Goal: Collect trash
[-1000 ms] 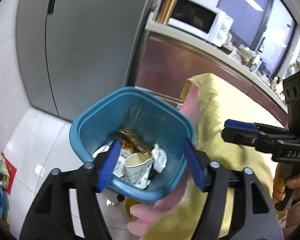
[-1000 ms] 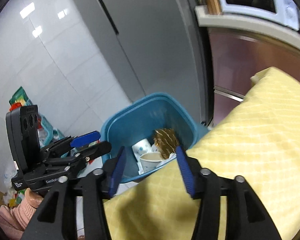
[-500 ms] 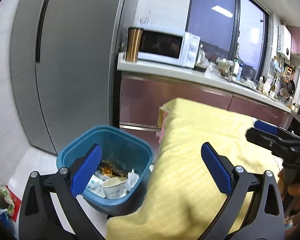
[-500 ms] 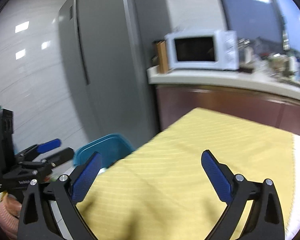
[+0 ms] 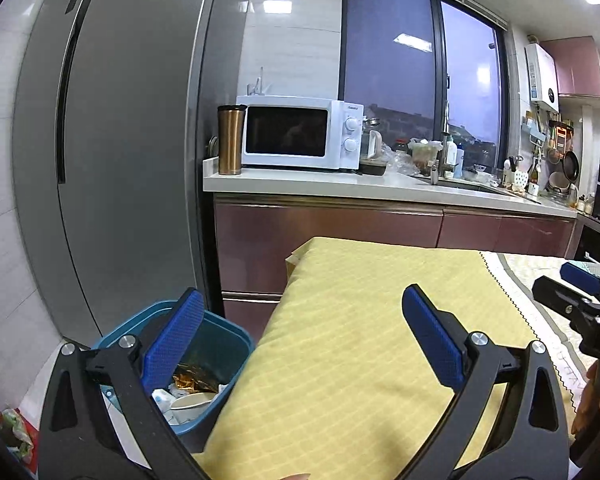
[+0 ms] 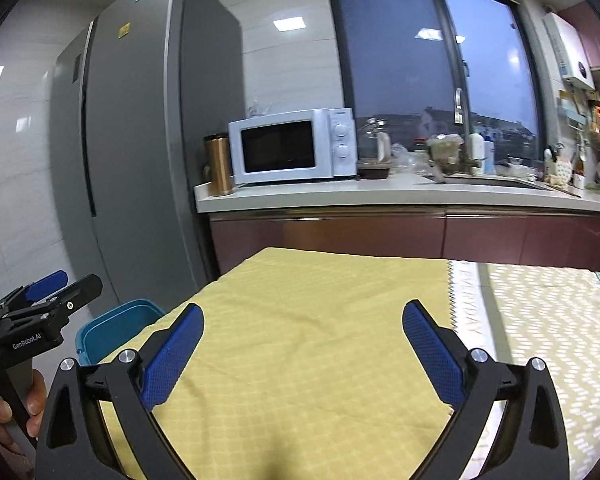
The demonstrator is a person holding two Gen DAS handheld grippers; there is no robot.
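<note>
The blue trash bin stands on the floor at the left end of the table, holding a white paper cup, a golden wrapper and crumpled paper. My left gripper is open and empty, above the bin's near rim and the yellow tablecloth. My right gripper is also open and empty over the yellow tablecloth, with the bin to its lower left. Each gripper shows in the other's view: the right gripper at the right edge, the left gripper at the left edge.
A tall grey fridge stands behind the bin. A counter carries a white microwave, a copper tumbler and clutter near a sink. A patterned cloth covers the table's right part. A colourful bag lies on the floor.
Both grippers opened wide and drew up and away from the bin. The views swung from the bin's inside to the table and counter; the bin now sits low at the left.
</note>
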